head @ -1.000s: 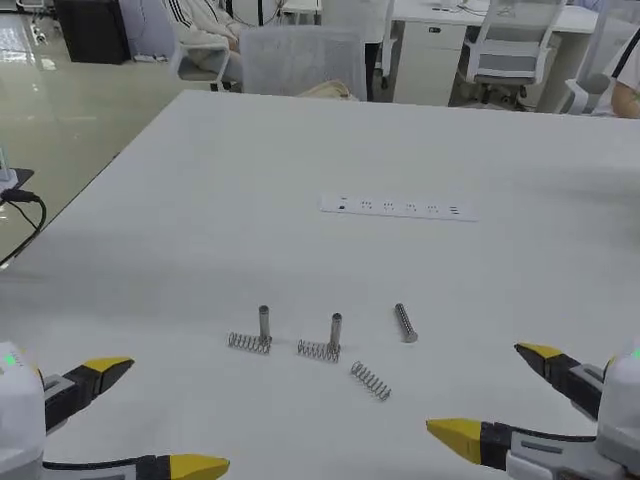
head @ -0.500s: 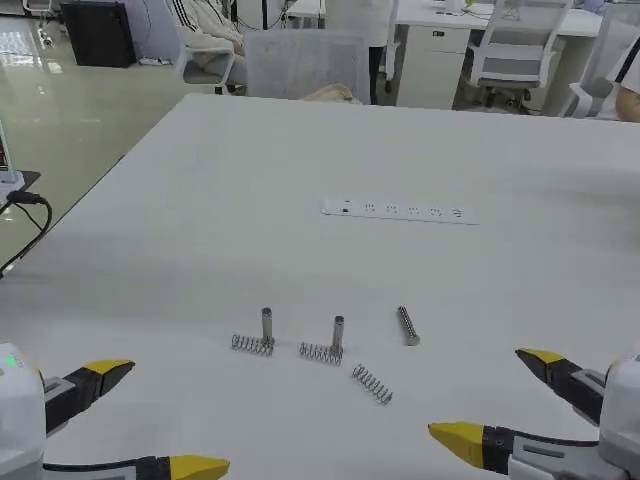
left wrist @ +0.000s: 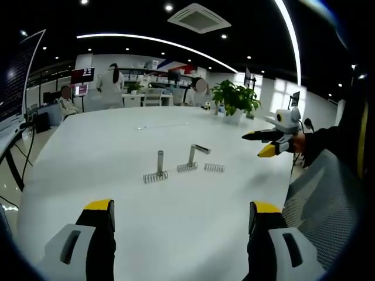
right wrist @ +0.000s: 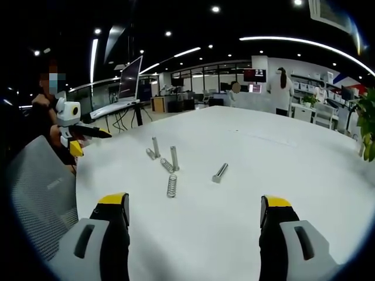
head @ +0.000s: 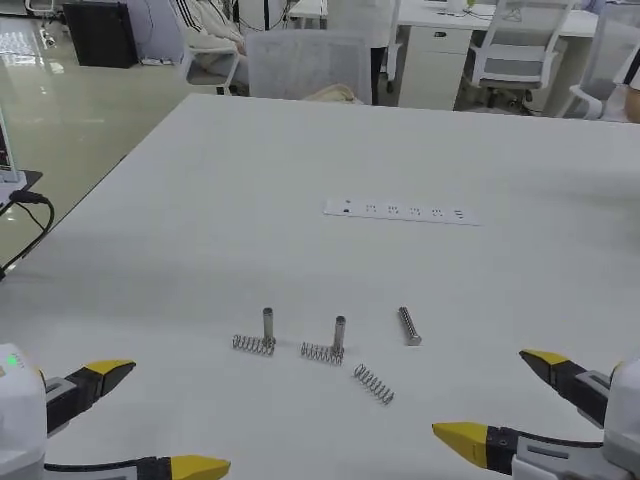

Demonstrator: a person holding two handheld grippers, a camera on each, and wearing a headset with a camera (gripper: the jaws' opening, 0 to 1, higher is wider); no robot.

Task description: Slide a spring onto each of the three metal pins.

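Left gripper: yellow-tipped black two-jaw left gripper (head: 155,417), near left corner, jaws spread wide, holding nothing.
Right gripper: matching yellow-tipped right gripper (head: 490,395), near right corner, jaws likewise released.
Loose spring: small grey coiled-wire spring (head: 373,383), flat on the white table (head: 200,200), angled, nearest, apart from the pins.
Middle spring: same grey coil (head: 321,352), flat, right end at the middle pin's foot.
Left spring: same grey coil (head: 252,344), flat, right end at the left pin's foot.
Left pin: short grey metal pin (head: 268,323), upright.
Middle pin: same (head: 340,331), upright.
Right pin: same (head: 409,325), lying on its side, farther right.
Far: white power strip (head: 400,211) on the tabletop.
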